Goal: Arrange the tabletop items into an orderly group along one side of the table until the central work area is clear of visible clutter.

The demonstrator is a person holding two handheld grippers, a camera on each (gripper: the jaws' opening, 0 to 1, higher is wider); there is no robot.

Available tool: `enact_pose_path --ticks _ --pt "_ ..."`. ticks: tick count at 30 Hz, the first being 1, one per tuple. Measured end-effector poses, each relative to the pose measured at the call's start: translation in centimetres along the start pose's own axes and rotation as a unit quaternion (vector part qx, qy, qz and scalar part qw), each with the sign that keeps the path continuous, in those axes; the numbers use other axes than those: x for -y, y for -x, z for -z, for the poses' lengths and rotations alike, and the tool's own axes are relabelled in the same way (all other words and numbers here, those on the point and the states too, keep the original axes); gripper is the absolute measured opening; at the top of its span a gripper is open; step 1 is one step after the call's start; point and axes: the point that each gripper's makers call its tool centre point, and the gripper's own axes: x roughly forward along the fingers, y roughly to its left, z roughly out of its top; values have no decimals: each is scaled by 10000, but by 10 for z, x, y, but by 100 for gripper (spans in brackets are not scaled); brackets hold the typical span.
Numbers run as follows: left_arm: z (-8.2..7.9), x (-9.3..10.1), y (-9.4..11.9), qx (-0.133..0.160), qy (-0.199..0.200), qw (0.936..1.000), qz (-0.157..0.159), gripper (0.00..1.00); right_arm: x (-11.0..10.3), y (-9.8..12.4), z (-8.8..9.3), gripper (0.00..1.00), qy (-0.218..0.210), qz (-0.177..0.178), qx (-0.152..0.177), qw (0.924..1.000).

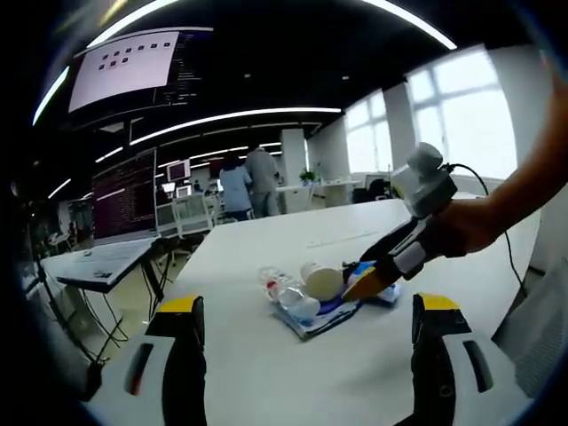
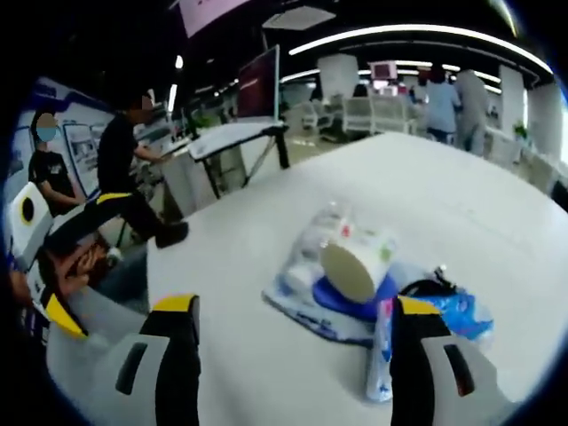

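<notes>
A small pile lies on the white table [image 1: 266,373]: a clear plastic bottle [image 1: 284,288], a white cup [image 1: 321,280] on its side, a blue disc [image 1: 335,307] and a blue packet [image 1: 389,294]. My left gripper [image 1: 308,303] is open and hangs short of the pile. My right gripper [image 1: 368,284], held by a hand, reaches the pile from the right. In the right gripper view the right gripper [image 2: 297,306] is open, with the cup [image 2: 351,266], disc [image 2: 355,300] and bottle [image 2: 306,253] just ahead. A white packet [image 2: 382,355] lies beside its right jaw, next to the blue packet [image 2: 454,312].
The table's left edge [image 2: 177,257] drops to the floor. A slanted desk with a monitor [image 1: 124,195] stands beyond it. People stand at the far desks [image 1: 248,182]. Two persons sit at the left [image 2: 115,151]. A cable [image 1: 510,257] trails across the table at the right.
</notes>
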Motion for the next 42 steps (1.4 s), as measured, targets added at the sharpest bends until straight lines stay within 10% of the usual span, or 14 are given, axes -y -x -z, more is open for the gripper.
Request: enact_pose_path --ticks 42 --pt "3 0 -1 -62 -63 10000 37 97 -1 -83 7 67 -1872 16 -319 9818"
